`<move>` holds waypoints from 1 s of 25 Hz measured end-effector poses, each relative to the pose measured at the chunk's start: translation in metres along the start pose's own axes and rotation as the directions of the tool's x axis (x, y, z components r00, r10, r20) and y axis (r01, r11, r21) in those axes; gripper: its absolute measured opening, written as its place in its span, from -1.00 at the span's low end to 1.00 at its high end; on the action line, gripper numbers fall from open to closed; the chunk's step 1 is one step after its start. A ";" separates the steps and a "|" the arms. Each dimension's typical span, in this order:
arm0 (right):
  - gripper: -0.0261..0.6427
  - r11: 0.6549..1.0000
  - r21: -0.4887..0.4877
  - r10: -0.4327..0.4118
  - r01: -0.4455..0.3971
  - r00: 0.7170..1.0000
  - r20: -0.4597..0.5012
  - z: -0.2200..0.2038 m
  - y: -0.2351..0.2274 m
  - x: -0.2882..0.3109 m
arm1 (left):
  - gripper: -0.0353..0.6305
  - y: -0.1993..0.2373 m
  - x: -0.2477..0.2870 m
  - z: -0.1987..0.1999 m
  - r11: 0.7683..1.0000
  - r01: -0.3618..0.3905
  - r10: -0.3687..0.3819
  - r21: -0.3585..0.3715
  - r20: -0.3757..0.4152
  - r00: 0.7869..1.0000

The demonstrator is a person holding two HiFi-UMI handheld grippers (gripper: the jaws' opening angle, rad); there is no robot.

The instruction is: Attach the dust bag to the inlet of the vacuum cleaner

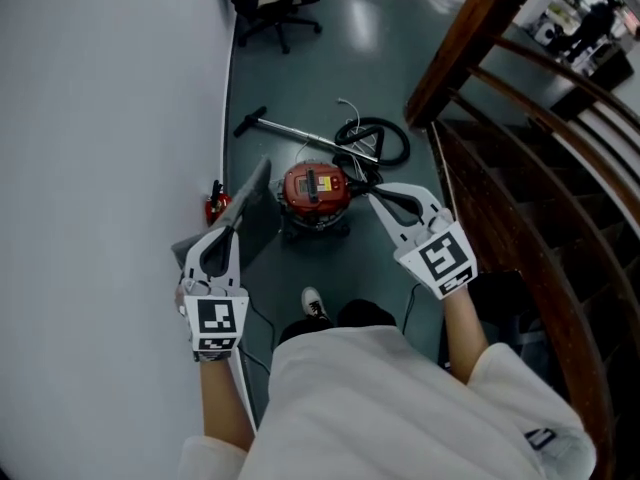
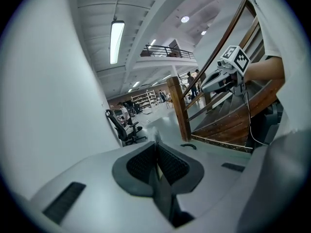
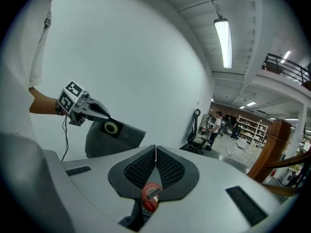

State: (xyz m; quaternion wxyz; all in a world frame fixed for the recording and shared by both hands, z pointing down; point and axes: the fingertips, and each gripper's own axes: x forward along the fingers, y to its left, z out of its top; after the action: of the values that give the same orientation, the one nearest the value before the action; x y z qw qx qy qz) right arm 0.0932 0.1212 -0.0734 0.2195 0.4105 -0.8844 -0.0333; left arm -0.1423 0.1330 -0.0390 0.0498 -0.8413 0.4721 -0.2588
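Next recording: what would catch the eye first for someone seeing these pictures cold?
The red vacuum cleaner stands out on the dark floor straight ahead, with its black hose coiled just beyond it. Next is the grey dust bag, clamped in the left gripper near the white wall. The right gripper is shut and empty beside the wooden staircase.

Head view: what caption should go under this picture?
Left gripper grips a grey dust bag, right gripper shut and empty, red vacuum cleaner on the floor ahead.
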 end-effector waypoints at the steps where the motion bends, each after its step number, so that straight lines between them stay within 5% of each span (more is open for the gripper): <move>1: -0.83 1.000 0.012 0.001 -0.001 1.000 0.001 -0.001 0.000 0.004 | -0.83 0.002 0.004 -0.003 1.000 0.002 -0.002 -0.004 -0.004 1.000; 13: -0.83 0.991 0.123 0.066 -0.059 0.997 -0.051 -0.054 -0.015 0.080 | -0.83 0.015 0.053 -0.069 0.990 -0.055 0.044 -0.127 -0.092 0.995; 25: -0.83 0.969 0.199 0.176 -0.146 0.974 -0.140 -0.150 -0.027 0.166 | -0.83 0.027 0.110 -0.158 0.965 -0.145 0.099 -0.217 -0.208 0.973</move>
State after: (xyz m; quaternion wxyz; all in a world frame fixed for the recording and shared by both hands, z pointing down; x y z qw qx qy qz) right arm 0.0807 -0.0014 0.1151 0.2507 0.3573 -0.8941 0.1005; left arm -0.1927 0.0534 0.1314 -0.0788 -0.7809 0.5527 -0.2801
